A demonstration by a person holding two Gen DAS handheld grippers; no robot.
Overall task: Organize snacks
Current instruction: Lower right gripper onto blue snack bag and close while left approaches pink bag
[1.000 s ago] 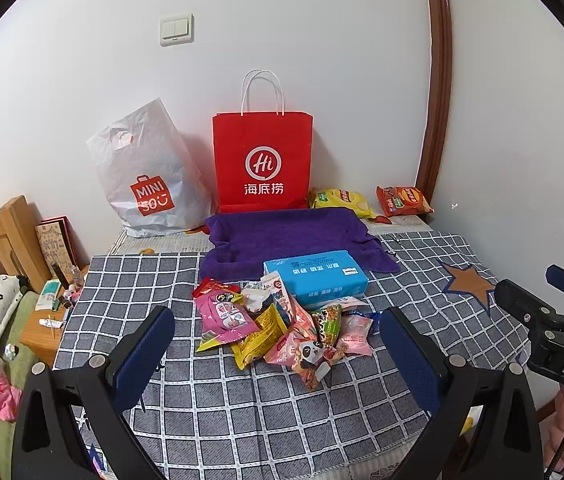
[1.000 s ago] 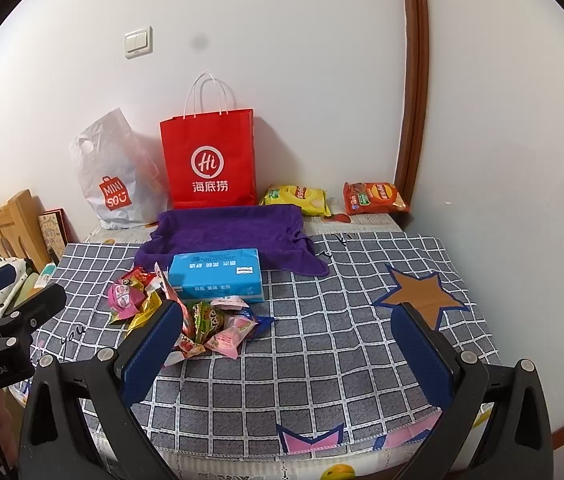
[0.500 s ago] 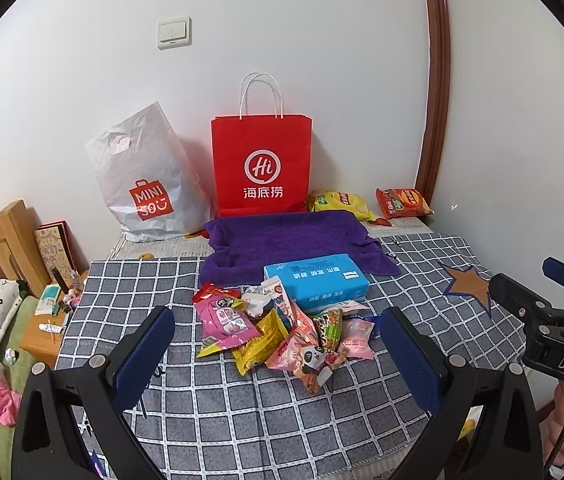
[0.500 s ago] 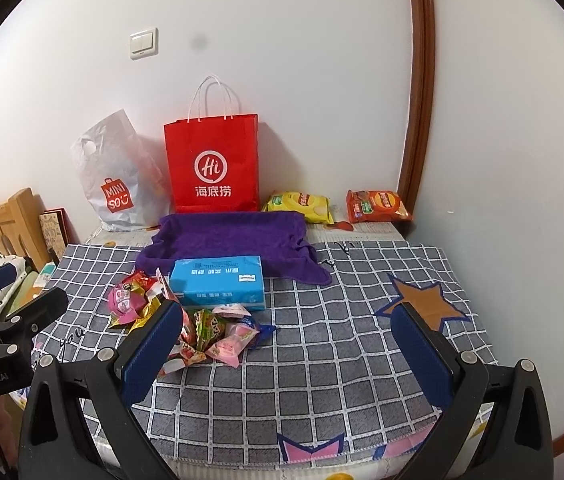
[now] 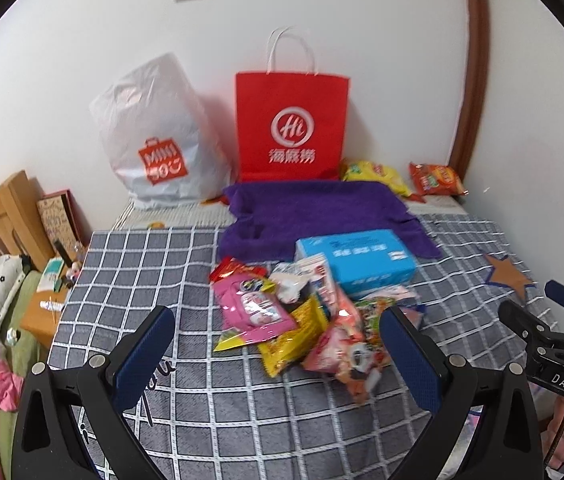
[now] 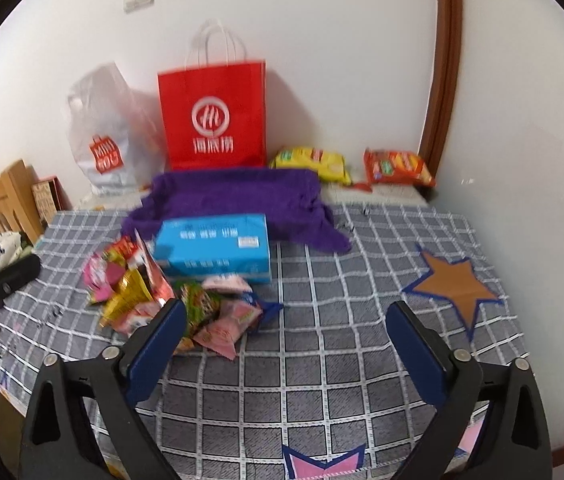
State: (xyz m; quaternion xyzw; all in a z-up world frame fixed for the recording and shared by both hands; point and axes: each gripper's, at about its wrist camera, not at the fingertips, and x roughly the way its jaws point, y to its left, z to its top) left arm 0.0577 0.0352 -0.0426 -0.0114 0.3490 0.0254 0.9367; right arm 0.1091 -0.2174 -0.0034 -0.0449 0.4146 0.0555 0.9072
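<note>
Left wrist view first: nothing is sorted yet as far as I can tell. The snack pile [image 5: 305, 320] sits in one loose heap in the middle of the bed [image 5: 130, 264], on the grey checked cover, just in front of the blue tissue box [image 5: 357, 260], and a few packets touch it. My left fingers [image 5: 278, 360] are spread wide with nothing between them, hanging over the near edge of the bed, the pile just beyond the tips. The pink packet [image 5: 254, 308] on the left of the heap lies flat, its long axis running from the far edge toward the near edge, tilted a bit to the right. The yellow packet [image 5: 293, 332] next to it lies on a diagonal, pointing to the near left corner. Two more bags, a yellow chip bag [image 5: 373, 174] and an orange chip bag [image 5: 435, 178], lie by the far right corner against the wall, well apart from the heap. The red paper bag [image 5: 291, 128] stands upright at the far edge.

Right wrist view: same story, all of it left to do. My right fingers [image 6: 283, 350] are wide but closing a little, with nothing between them, only bare cover. The heap is off to the left of them, the left finger [image 6: 158, 344] overlapping its near side in the picture. I can't tell if it touches. The blue box's long axis runs side to side, parallel to the far edge. The rest of the heap is too blurred to read.
</note>
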